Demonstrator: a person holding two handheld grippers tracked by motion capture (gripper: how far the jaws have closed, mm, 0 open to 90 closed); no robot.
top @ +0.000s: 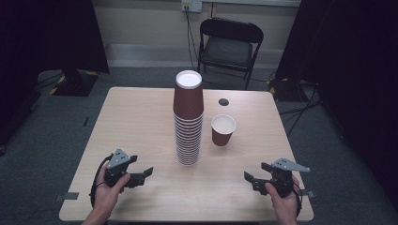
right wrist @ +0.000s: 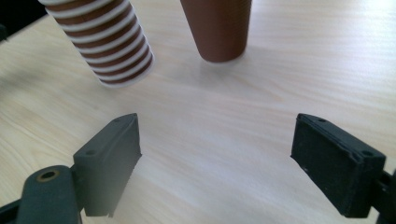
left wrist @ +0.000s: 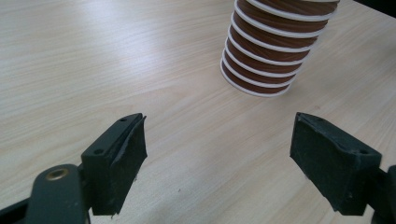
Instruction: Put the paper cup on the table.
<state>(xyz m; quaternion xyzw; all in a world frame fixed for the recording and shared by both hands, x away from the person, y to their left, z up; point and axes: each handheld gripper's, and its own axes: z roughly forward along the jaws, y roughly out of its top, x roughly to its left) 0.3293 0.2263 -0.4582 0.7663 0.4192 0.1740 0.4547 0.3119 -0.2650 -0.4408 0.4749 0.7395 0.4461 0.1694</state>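
High view: a stack [top: 188, 123] of brown paper cups stands upside down mid-table; a single cup [top: 223, 130] stands upright just right of it, apart from it.
Left gripper [top: 141, 176]: near left of the table, jaws spread wide, holding nothing, aimed at the stack's base.
Right gripper [top: 254, 179]: near right, jaws likewise spread and empty, facing both the stack and the cup.
Handling: paper cups are likely light, thin-walled and easy to crush or tip; the tall stack looks top-heavy.
Hold: probably a gentle pinch on the top cup's side wall, with the stack steadied low.
Table [top: 136, 122]: pale wood laminate, smooth, perhaps slippery; a dark grommet [top: 224, 101] sits far right.
Room: grey carpet, a black folding chair [top: 228, 47] beyond the far edge, dark curtains at both sides.
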